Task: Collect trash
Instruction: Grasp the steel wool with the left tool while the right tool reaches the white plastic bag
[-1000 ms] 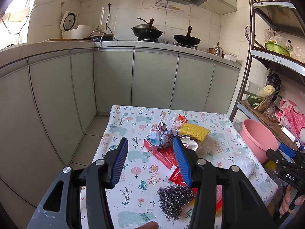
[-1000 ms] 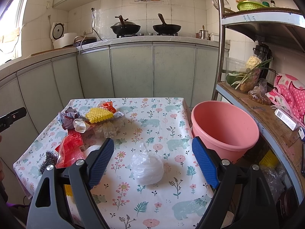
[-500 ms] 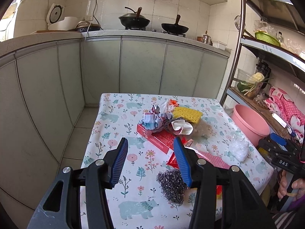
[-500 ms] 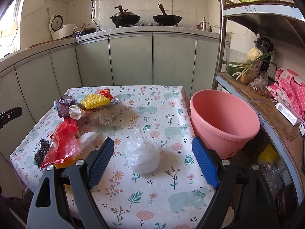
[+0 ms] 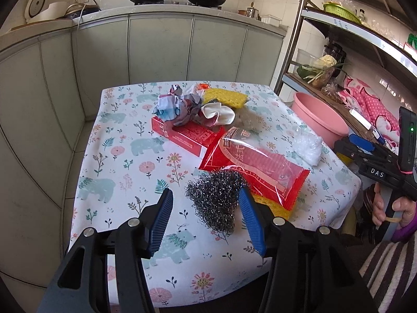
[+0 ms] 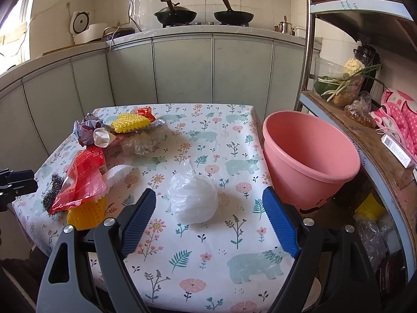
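With its jaws just spread wide and nothing pinched, the left gripper [image 5: 206, 217] frames a steel wool scourer [image 5: 217, 200] on the floral tablecloth [image 5: 117, 156]. Past the scourer lies a red plastic wrapper [image 5: 250, 161]; the pink bucket [image 5: 316, 122] stands beyond that, off the far edge. The right gripper [image 6: 208, 221], released, frames a white plastic bag [image 6: 194, 199]. Squeezing low should catch the scourer alone.
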Action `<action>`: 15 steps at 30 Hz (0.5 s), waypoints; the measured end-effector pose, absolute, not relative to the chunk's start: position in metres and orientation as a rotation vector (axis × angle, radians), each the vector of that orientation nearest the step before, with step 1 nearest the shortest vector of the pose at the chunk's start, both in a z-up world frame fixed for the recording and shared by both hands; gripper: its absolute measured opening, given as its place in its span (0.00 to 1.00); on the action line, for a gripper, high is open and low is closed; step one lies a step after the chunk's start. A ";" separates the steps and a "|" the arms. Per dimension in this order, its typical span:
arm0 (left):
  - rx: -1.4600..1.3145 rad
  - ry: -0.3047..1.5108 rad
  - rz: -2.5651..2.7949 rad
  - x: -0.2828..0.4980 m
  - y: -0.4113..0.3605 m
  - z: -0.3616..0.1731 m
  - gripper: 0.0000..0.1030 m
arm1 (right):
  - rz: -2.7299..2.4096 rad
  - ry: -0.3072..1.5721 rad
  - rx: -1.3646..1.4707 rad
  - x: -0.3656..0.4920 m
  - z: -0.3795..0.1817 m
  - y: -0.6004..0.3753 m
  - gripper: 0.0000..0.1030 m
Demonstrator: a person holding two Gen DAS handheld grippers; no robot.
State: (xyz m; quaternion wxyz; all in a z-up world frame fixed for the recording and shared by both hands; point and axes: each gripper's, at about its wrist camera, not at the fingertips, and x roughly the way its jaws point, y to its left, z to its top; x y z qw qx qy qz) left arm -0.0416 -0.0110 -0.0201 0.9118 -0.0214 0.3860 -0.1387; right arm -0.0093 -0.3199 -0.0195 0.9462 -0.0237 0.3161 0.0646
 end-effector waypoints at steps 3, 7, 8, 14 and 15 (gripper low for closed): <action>-0.056 0.819 -0.305 -0.039 -0.011 -0.026 0.51 | 0.140 0.652 -0.051 -0.008 -0.021 -0.319 0.82; -0.036 0.862 -0.329 -0.035 -0.017 -0.034 0.49 | 0.163 0.672 -0.047 -0.004 -0.026 -0.318 0.82; -0.031 0.872 -0.338 -0.033 -0.018 -0.036 0.48 | 0.174 0.677 -0.040 -0.004 -0.027 -0.318 0.82; -0.028 0.928 -0.349 -0.026 -0.021 -0.048 0.34 | 0.208 0.698 -0.025 0.000 -0.032 -0.316 0.82; -0.031 0.933 -0.347 -0.025 -0.020 -0.049 0.33 | 0.210 0.700 -0.024 0.000 -0.033 -0.316 0.82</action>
